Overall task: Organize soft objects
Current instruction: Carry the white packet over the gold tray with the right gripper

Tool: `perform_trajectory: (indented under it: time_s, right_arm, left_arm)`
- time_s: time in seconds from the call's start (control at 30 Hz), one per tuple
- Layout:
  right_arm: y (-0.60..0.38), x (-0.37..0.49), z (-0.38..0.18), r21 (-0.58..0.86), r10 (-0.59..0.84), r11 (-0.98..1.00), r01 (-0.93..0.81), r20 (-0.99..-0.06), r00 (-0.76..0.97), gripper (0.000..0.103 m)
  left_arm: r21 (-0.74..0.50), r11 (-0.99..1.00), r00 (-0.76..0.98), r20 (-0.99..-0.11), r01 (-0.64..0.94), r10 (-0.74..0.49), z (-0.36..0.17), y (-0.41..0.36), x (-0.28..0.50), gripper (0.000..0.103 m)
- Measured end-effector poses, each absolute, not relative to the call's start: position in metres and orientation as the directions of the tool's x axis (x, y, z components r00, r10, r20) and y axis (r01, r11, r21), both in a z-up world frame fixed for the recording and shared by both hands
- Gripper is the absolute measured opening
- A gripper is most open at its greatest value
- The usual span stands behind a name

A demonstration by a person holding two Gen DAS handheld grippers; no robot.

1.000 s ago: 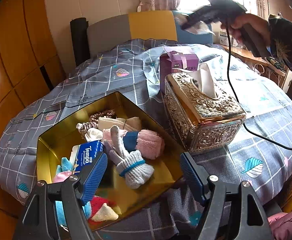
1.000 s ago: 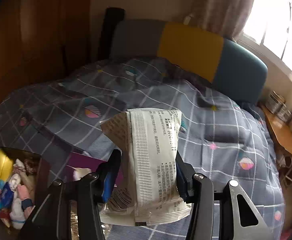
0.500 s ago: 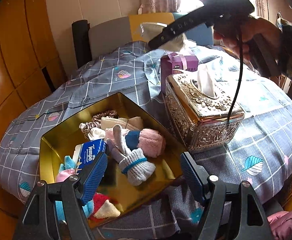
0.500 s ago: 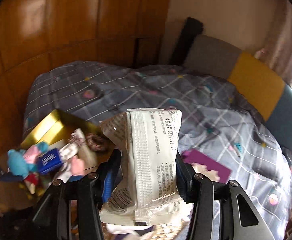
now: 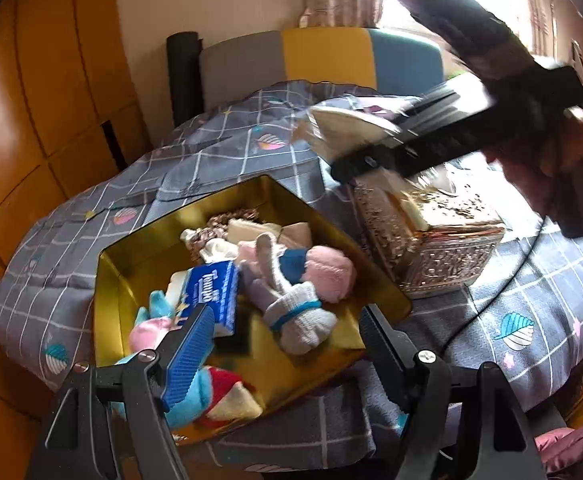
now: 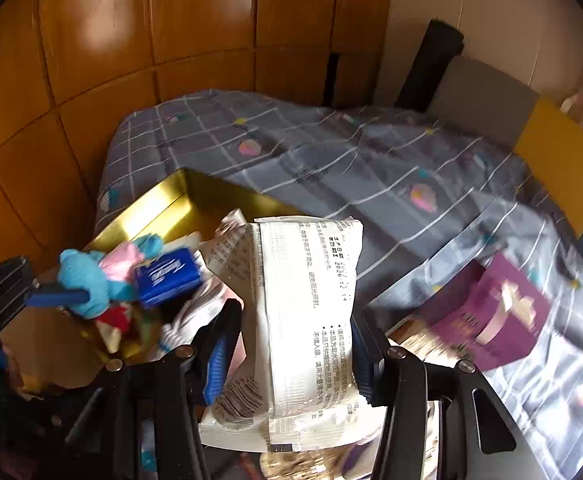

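Packet (image 6: 303, 320) above tin (image 6: 147, 208) rim

"Tempo" on blue tissue pack (image 5: 214, 294)

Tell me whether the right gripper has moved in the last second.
Yes. The right gripper, shut on the white packet, swung left from the headboard toward the gold tin.

Left gripper (image 5: 287, 344): I hold it low, jaws spread wide, blue pads (image 5: 189, 354) facing each other, nothing between them. Right gripper (image 6: 295, 344): I hold it raised and angled downward, jaws closed against both sides of a packet (image 6: 303, 320), which stands upright between the pads. Right hand (image 5: 547, 168): wrapped around the handle, seen blurred from the left wrist view.
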State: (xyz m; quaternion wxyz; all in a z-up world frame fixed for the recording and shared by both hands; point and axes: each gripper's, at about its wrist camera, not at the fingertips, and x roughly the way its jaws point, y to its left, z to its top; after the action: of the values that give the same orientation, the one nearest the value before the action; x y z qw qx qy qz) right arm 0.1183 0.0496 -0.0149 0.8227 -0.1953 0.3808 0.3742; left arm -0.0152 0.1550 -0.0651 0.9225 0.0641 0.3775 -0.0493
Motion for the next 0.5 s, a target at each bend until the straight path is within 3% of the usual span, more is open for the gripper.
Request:
perform_trajectory:
  time_s: [0.33,0.5]
  right_arm:
    - [0.073,0.077,-0.042,0.055,0.492,0.640,-0.767,-0.795,0.354,0.051]
    - [0.107,0.087,-0.069,0.021,0.427,0.678,-0.735,-0.825,0.370,0.051]
  left_arm:
    - [-0.031,0.991,0.709,-0.701,-0.130,0.071,-0.058,0.233,-0.016,0.076]
    - [-0.036,0.988,0.713,-0.696,-0.153,0.085,-0.060,0.243,-0.016,0.076]
